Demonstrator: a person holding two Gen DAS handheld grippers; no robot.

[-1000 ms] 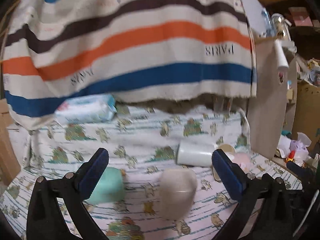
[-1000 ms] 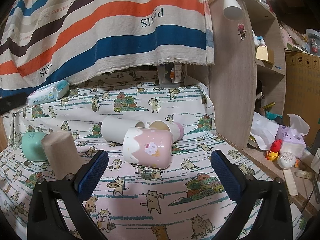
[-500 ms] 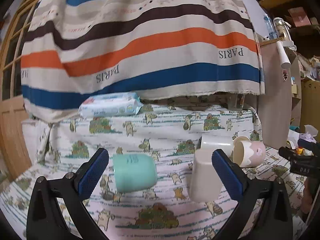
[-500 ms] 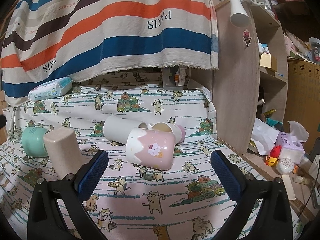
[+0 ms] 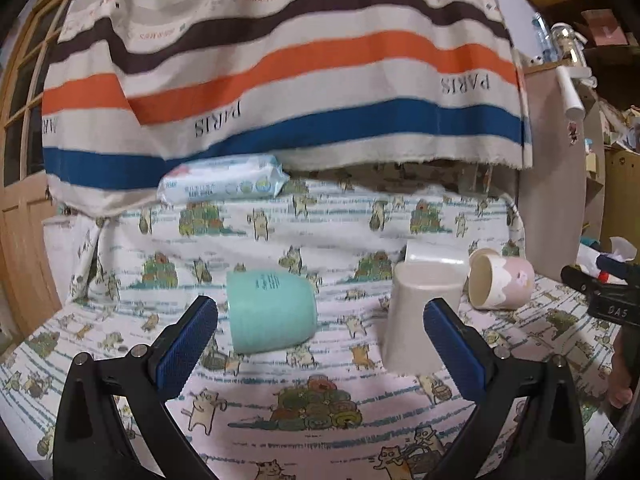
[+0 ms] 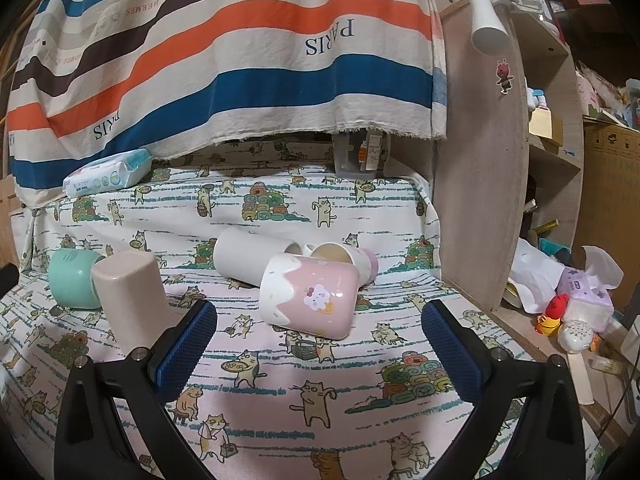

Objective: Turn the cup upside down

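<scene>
A beige cup [image 5: 418, 318] stands upside down on the cat-print cloth [image 5: 320, 420]; it also shows in the right wrist view [image 6: 130, 298]. A mint cup [image 5: 270, 310] [image 6: 72, 278] stands upside down to its left. A pink-and-white cup [image 6: 310, 296] [image 5: 500, 284] lies on its side, with a white cup [image 6: 250, 262] and a second pink cup [image 6: 346, 260] lying behind it. My left gripper [image 5: 320, 348] is open and empty, in front of the mint and beige cups. My right gripper [image 6: 318, 346] is open and empty, in front of the pink-and-white cup.
A wet-wipe pack [image 5: 222, 182] lies at the back under a striped hanging cloth [image 5: 280, 60]. A wooden shelf panel [image 6: 480, 200] stands at the right, with tissues and toys [image 6: 576, 312] on the ledge beside it. The right gripper's body [image 5: 608, 292] shows at the left wrist view's right edge.
My left gripper has drawn back and lifted away from the beige cup, which now stands upside down on its own. My right gripper has edged slightly closer to the pink-and-white cup.
</scene>
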